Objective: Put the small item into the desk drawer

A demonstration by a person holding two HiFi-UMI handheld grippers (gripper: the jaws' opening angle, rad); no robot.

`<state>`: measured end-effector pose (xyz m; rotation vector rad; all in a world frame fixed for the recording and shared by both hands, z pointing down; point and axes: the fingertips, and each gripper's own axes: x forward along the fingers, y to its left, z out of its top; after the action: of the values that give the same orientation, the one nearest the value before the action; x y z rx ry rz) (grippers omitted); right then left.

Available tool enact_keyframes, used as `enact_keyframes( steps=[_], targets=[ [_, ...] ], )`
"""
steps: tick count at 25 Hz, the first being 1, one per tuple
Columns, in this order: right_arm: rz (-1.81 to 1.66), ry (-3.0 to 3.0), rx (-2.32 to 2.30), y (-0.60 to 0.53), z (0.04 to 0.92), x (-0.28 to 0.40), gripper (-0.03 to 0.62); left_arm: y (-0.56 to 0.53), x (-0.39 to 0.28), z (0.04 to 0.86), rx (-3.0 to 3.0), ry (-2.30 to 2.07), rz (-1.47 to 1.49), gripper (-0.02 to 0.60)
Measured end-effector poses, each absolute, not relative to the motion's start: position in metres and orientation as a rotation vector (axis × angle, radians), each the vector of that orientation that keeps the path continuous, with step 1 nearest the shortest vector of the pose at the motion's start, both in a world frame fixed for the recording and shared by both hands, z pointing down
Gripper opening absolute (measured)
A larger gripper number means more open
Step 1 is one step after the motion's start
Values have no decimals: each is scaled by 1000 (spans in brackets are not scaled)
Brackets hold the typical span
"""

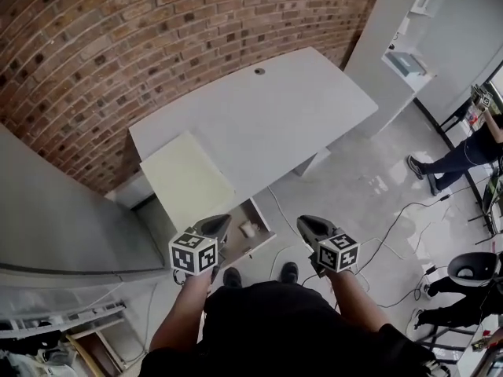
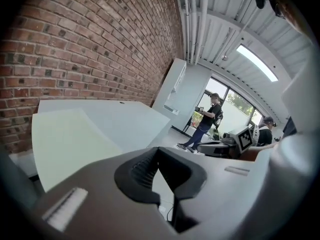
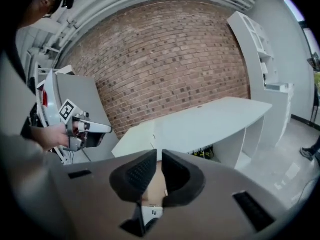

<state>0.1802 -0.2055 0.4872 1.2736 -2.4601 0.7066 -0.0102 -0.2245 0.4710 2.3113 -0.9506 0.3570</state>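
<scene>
Under the white desk (image 1: 259, 116) a drawer (image 1: 266, 244) stands pulled out, with a small white item (image 1: 248, 228) lying inside it. My left gripper (image 1: 214, 228) hovers just left of the drawer; in the left gripper view its fingertips (image 2: 159, 150) touch, with nothing between them. My right gripper (image 1: 313, 228) hangs to the right of the drawer, over the floor. Its jaws (image 3: 159, 156) stand a thin slit apart with nothing held. Through the gap below them the small white item (image 3: 151, 213) shows against brown wood.
A pale yellow-green cabinet top (image 1: 187, 179) sits over the drawer. A grey cabinet (image 1: 63, 226) stands at the left, a brick wall behind. Cables (image 1: 393, 234) trail over the glossy floor. A person (image 1: 460, 157) stands at the right near a white shelf unit (image 1: 401, 49).
</scene>
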Motion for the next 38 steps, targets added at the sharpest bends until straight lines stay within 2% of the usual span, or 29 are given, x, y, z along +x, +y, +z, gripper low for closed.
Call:
enact_keyframes(
  steps=[9, 15, 23, 38],
  targets=[
    [493, -2693, 1087, -222, 416, 263, 14, -270, 63, 392, 2336, -1178, 132, 12],
    [329, -2851, 1058, -244, 362, 283, 14, -271, 78, 360, 2374, -1272, 147, 12],
    [230, -2965, 1134, -262, 316, 273, 12, -267, 53, 357, 2366, -1325, 171, 12],
    [297, -2989, 1060, -262, 304, 211, 12, -265, -12, 346, 2357, -1410, 161, 12]
  ],
)
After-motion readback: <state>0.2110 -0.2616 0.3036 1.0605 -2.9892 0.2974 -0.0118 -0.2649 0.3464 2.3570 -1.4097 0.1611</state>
